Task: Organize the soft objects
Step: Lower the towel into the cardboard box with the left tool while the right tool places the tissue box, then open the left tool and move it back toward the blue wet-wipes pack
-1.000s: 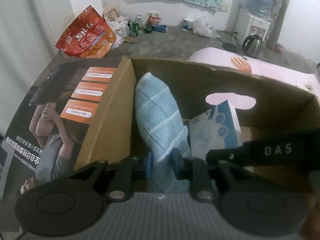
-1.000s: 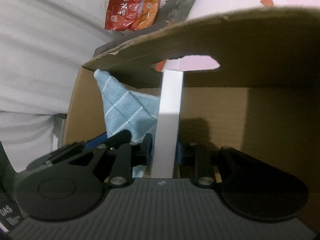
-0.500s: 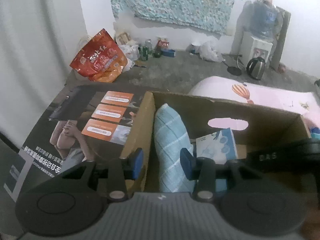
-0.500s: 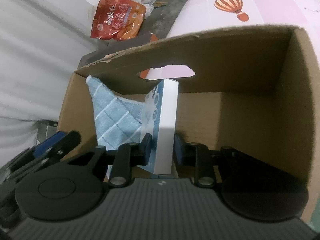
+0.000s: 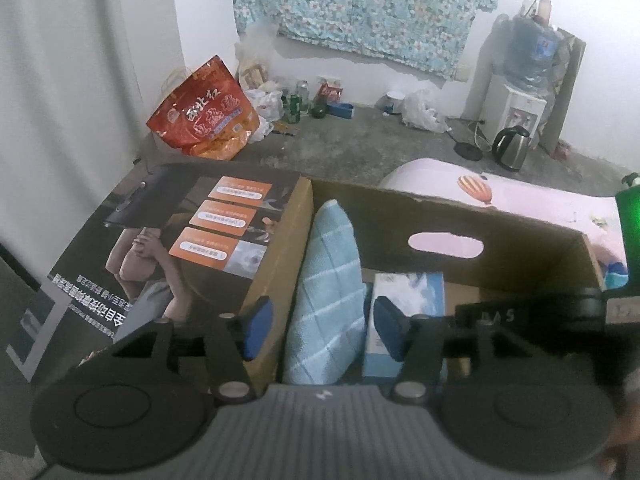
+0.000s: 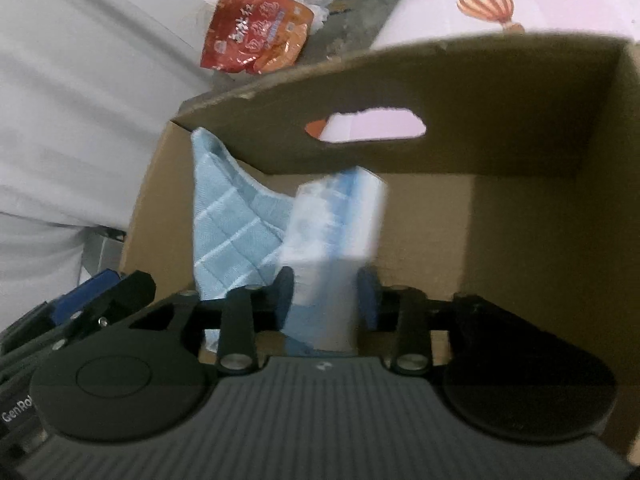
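Fingers on my left gripper (image 5: 320,328) spread wide, nothing held; right gripper (image 6: 326,298) fingers part-open astride the tissue pack (image 6: 334,232), contact unclear, blurred. Pack's white w/ blue print, standing upright. Cardboard box (image 6: 520,92) holds it beside a light-blue checked towel (image 5: 328,280) propped vs. left wall.

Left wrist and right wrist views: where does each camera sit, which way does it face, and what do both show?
Left wrist: sits on the left gripper, above the cardboard box's left side, facing the far wall; its spread fingers straddle the blue checked towel.
Right wrist: sits on the right gripper, looking down into the box; its fingers flank the blurred tissue pack.
Shared: box, towel, tissue pack, red snack bag, pink balloon-print sheet.
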The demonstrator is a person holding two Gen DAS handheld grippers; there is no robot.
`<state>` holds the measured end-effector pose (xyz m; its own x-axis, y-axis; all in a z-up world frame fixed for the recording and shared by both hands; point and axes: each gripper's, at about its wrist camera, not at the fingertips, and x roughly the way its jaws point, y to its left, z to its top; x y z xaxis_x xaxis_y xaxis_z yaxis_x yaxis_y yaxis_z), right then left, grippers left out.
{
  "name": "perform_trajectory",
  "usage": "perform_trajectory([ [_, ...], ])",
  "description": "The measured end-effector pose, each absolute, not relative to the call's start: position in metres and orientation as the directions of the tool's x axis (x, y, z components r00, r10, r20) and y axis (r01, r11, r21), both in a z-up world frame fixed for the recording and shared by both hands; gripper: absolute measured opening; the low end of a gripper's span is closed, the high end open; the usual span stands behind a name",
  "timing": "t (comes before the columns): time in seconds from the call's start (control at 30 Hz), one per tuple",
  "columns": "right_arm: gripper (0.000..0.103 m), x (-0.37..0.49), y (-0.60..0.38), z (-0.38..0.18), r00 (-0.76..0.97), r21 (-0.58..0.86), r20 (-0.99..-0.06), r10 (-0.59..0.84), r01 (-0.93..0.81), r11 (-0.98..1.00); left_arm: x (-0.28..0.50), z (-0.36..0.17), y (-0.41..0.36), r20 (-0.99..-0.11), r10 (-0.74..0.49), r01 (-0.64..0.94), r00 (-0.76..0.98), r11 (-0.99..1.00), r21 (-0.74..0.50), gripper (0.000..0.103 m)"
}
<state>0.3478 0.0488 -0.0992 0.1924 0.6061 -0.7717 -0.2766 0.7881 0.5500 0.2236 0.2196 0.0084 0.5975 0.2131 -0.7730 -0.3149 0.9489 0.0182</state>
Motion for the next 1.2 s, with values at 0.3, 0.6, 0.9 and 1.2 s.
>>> perform_trajectory([
  [0.3, 0.043, 0.339, 0.016, -0.053, 0.230, 0.632, -0.679, 0.697, -0.300, 0.715, 0.196, 0.036, 0.202, -0.745, 0.209, -0.298, 0.633, 0.955, 0.015, 0.074],
  [0.6, 0.050, 0.284, -0.112, 0.031, 0.293, 0.680, -0.548, 0.783, -0.390, 0.621, 0.145, 0.076, 0.147, -0.684, 0.090, -0.160, 0.724, 0.986, -0.040, 0.089],
  [0.9, 0.062, 0.196, -0.286, 0.067, 0.494, 0.629, -0.510, 0.704, -0.345, 0.697, 0.092, 0.095, 0.051, -0.605, -0.142, 0.095, 0.783, 0.989, -0.110, 0.101],
  [1.2, 0.069, 0.119, -0.406, 0.031, 0.633, 0.632, -0.516, 0.577, -0.174, 0.755, 0.080, 0.069, -0.042, -0.608, -0.287, 0.297, 0.740, 0.951, -0.087, 0.101],
])
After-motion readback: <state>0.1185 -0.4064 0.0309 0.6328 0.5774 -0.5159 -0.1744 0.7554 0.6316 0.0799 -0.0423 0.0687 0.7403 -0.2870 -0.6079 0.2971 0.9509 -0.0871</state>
